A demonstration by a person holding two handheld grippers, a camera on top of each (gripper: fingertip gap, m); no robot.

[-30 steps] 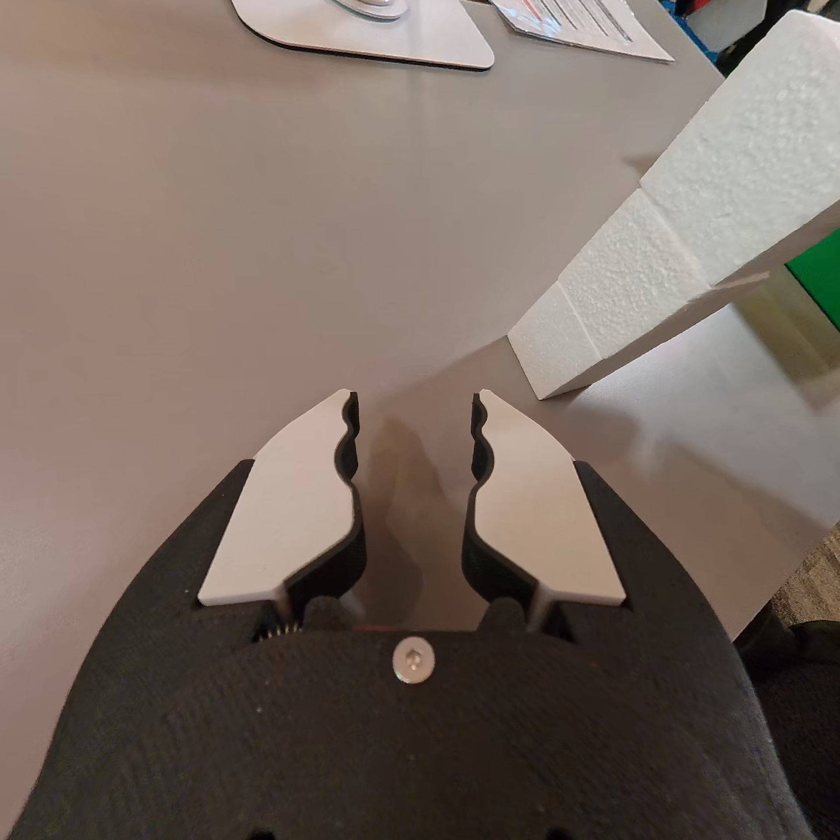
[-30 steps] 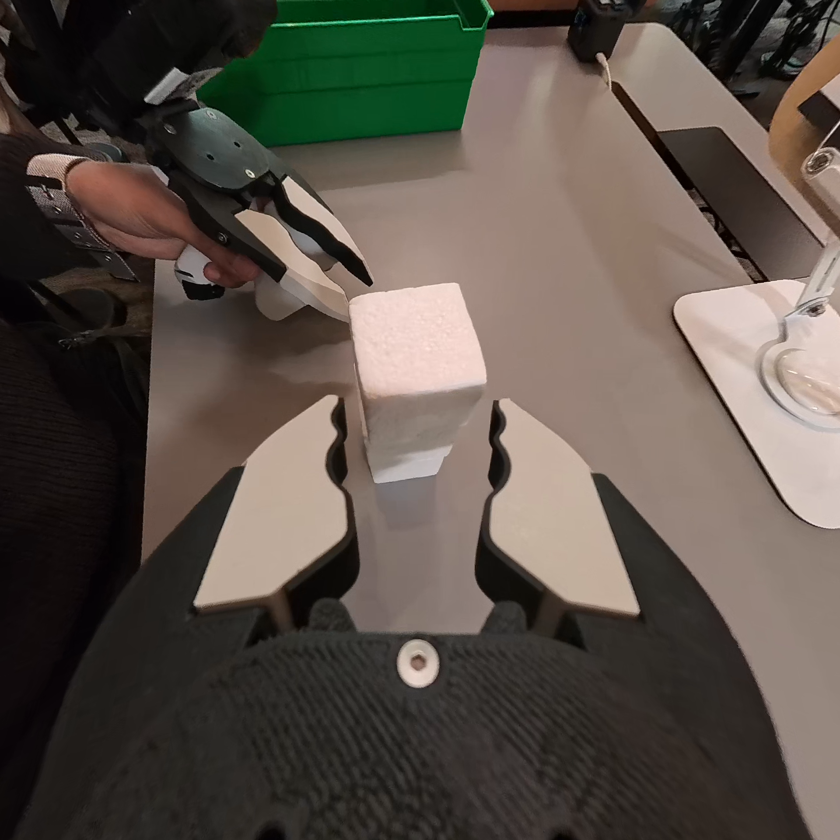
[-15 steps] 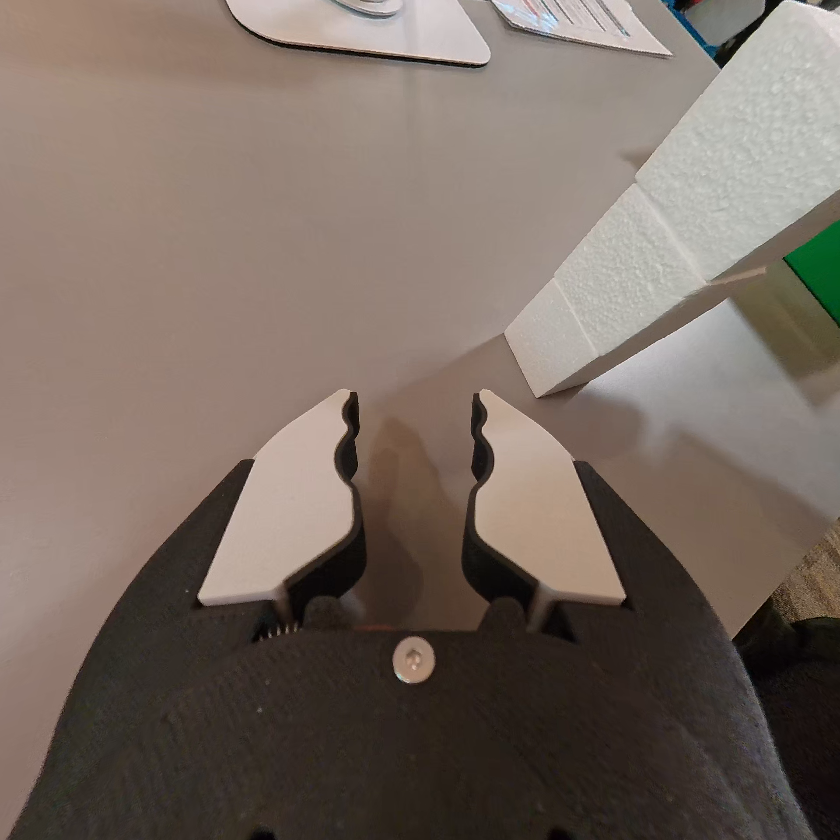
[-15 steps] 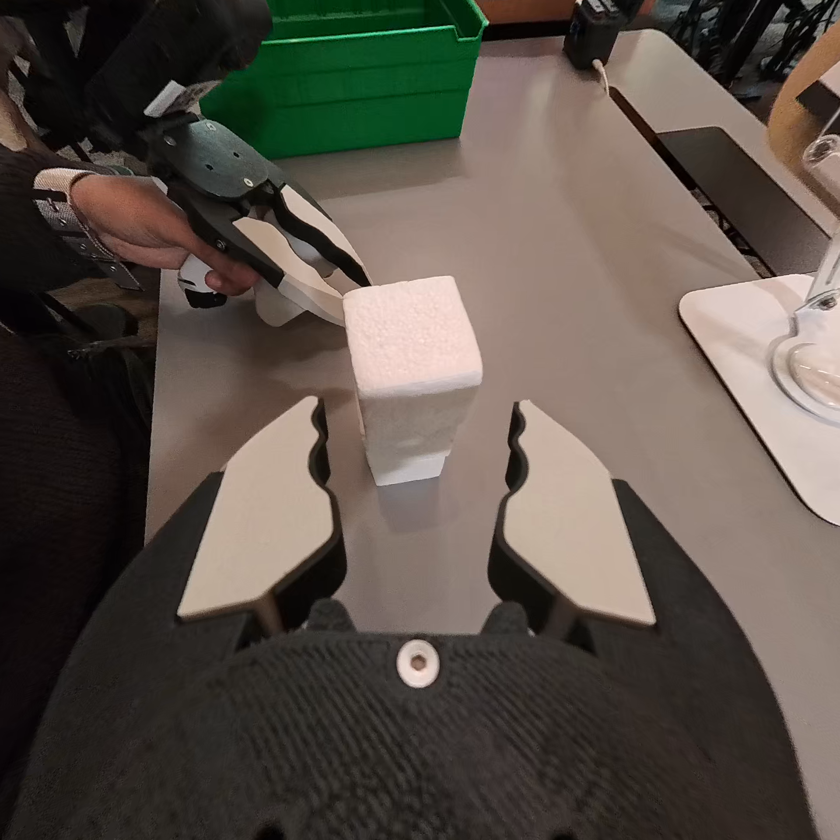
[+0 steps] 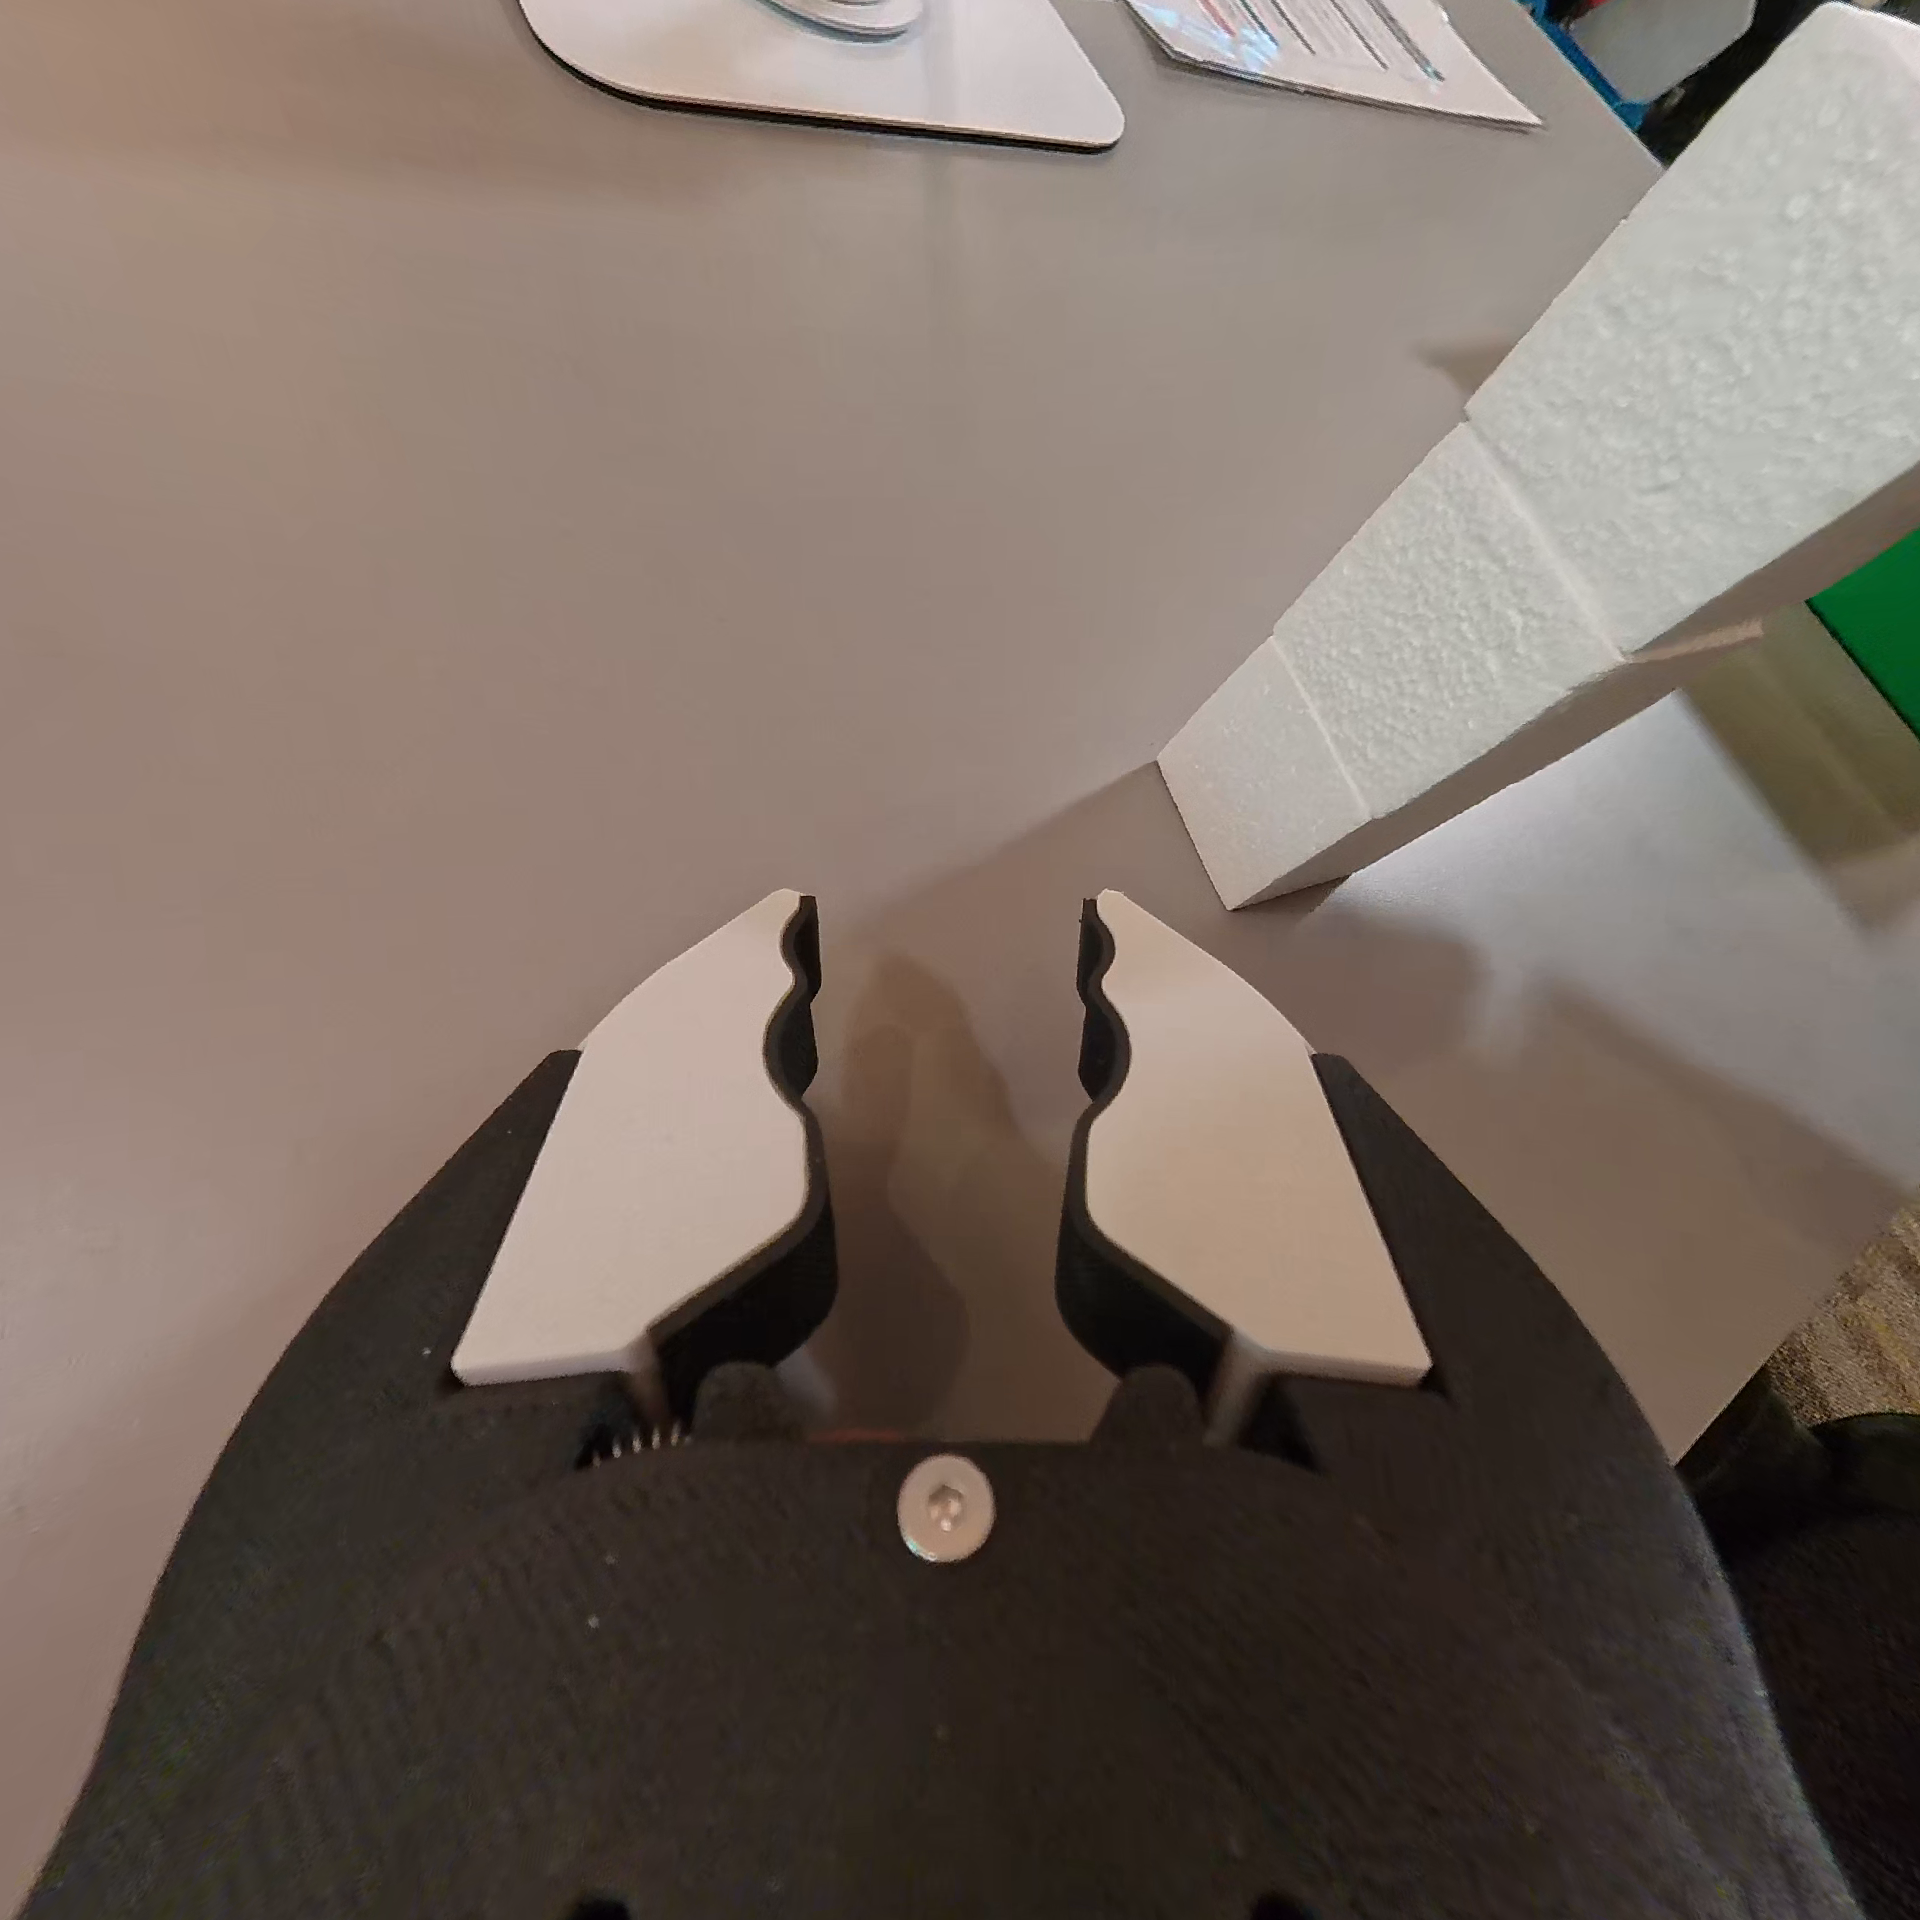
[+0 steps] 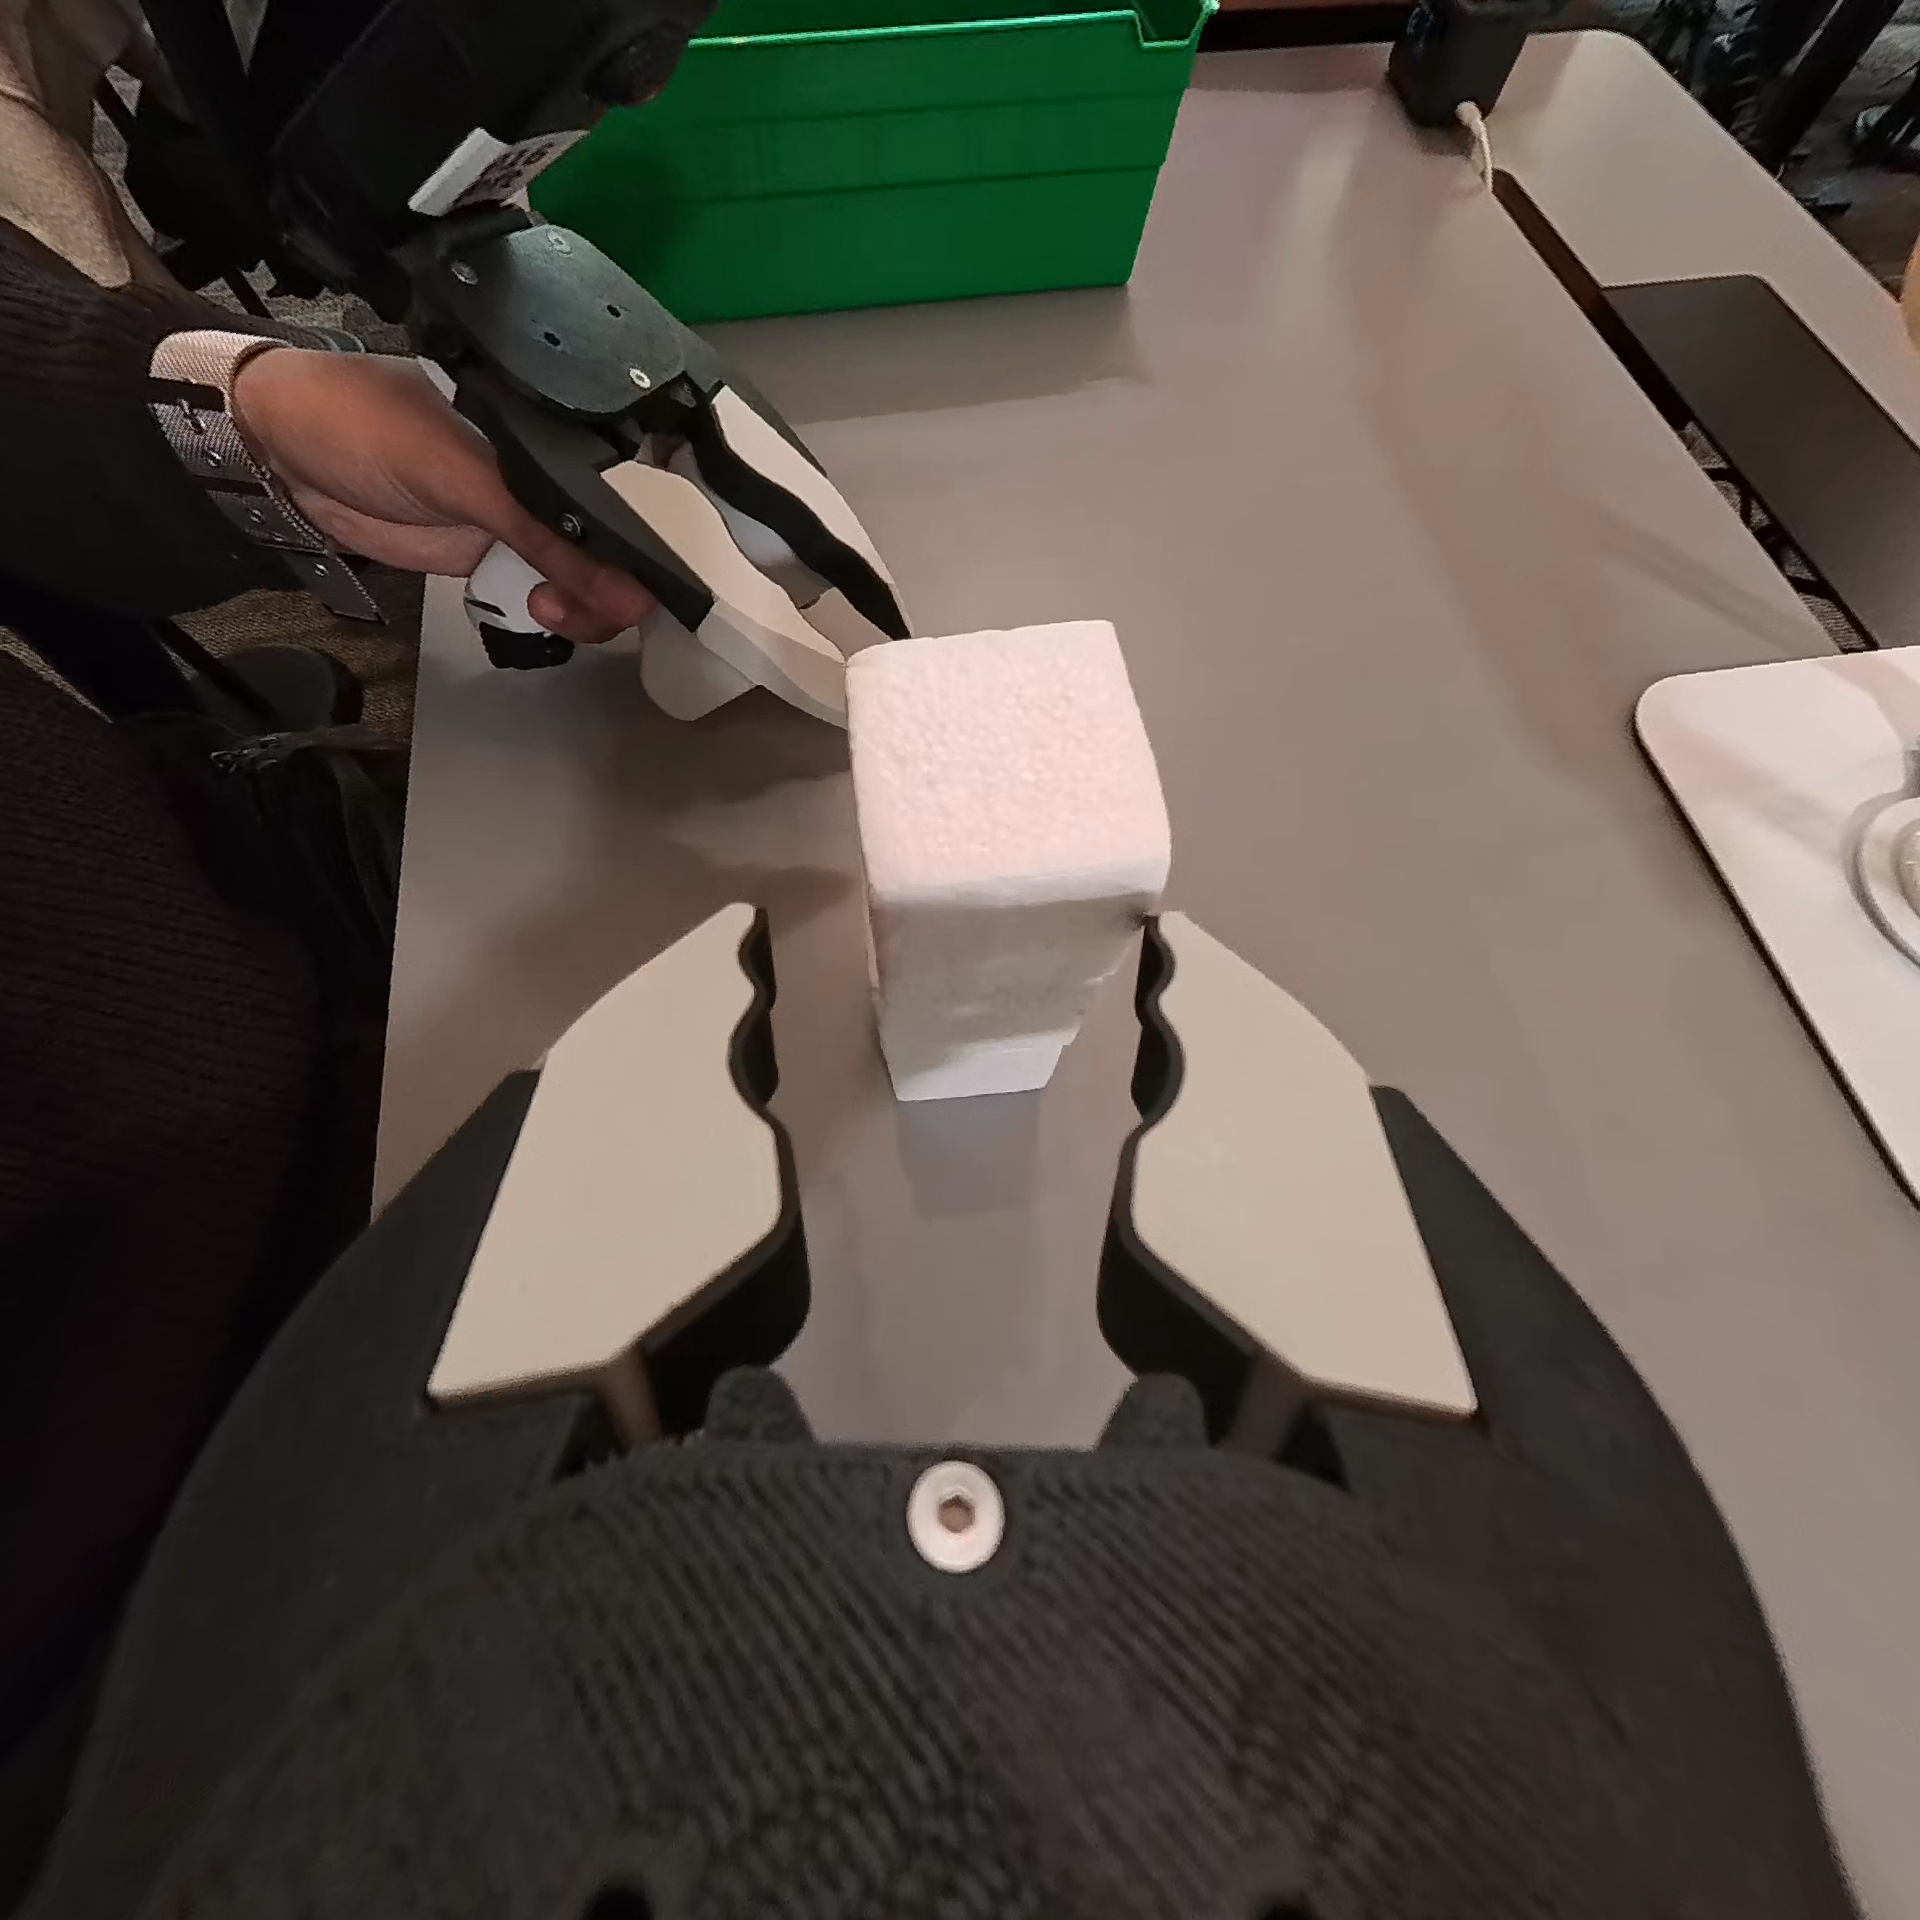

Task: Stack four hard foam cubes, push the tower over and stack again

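Foam stack (image 6: 997, 831) upright, long axis vert.

Sitting on grey table (image 6: 1351, 582): three stacked foam blocks (image 6: 1003, 790), one green bin (image 6: 883, 156), one white pad (image 6: 1787, 831), one printed sheet (image 5: 1340, 52).

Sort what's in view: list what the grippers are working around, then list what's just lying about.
Being handled or nearest:
- foam block stack, standing between the open jaws of the right gripper
- left gripper, open, empty, beside the stack

Lying about:
- green bin
- white mat
- printed sheet
- grey table
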